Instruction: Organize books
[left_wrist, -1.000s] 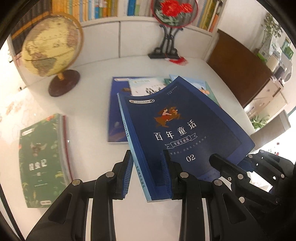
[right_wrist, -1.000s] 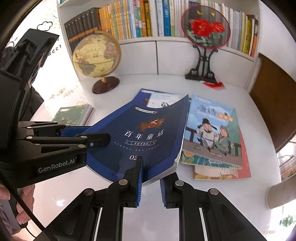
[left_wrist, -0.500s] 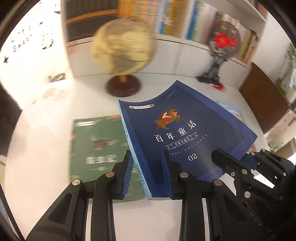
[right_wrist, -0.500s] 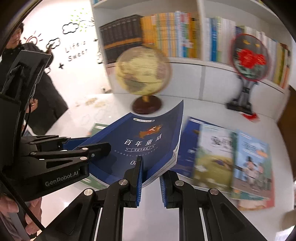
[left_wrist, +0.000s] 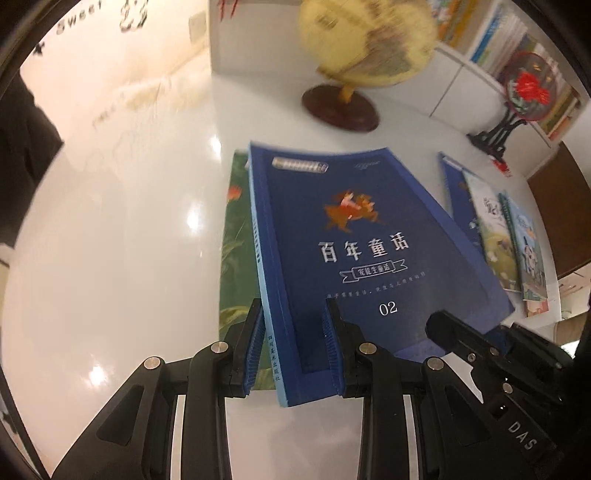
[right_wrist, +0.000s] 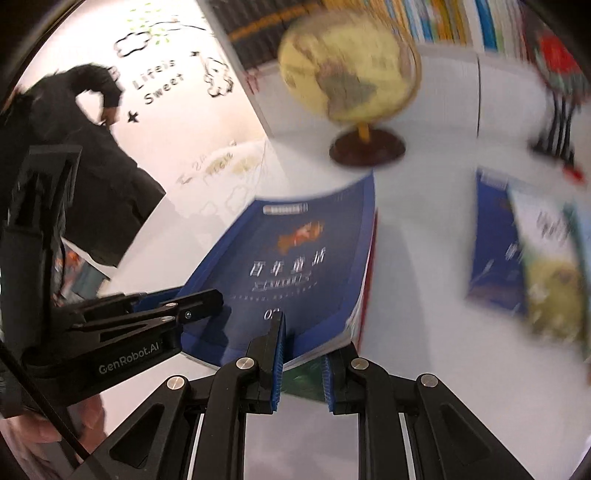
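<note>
White desk (left_wrist: 110, 258) gleams under the globe (left_wrist: 365, 33), my landmark. Since a second ago both grippers have carried the blue book (left_wrist: 354, 236) sideways, away from the spread of books (left_wrist: 495, 229) by the fan stand and over to the green book (left_wrist: 236, 236) lying in front of the globe. It now hangs tilted over the green one, so I judge stacking is next. Left gripper (left_wrist: 295, 343) has narrow jaws clamped on the spine corner; right gripper (right_wrist: 301, 350) pinches the opposite lower edge, jaws nearly closed. Most of the green book is covered, and I cannot tell whether the two touch. Motion blurs the globe and the far books.
</note>
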